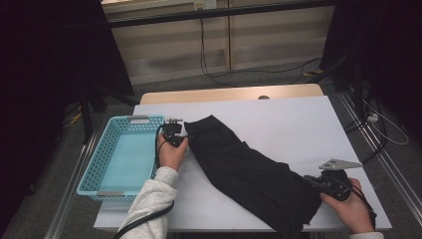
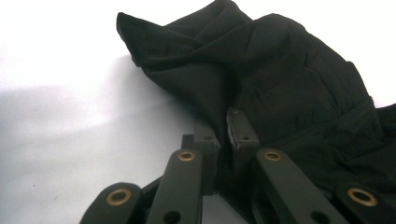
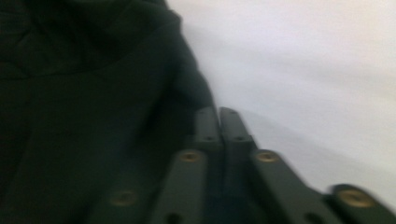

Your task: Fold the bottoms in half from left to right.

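Note:
A black garment (image 1: 249, 169) lies stretched diagonally across the white table (image 1: 293, 124), from beside the basket down to the front edge. My left gripper (image 1: 185, 133) is at its upper end. In the left gripper view my left gripper (image 2: 223, 116) is shut on a raised fold of the black garment (image 2: 289, 79). My right gripper (image 1: 309, 180) is at the garment's lower right edge. In the right gripper view, my right gripper (image 3: 218, 112) has its jaws pressed together right against the edge of the blurred garment (image 3: 84, 93). I cannot tell whether fabric is pinched there.
A light blue plastic basket (image 1: 99, 154) with nothing in it sits at the table's left edge, just behind the left hand. Bare white tabletop lies beyond the garment, towards the back right. Cables run over the floor behind the table.

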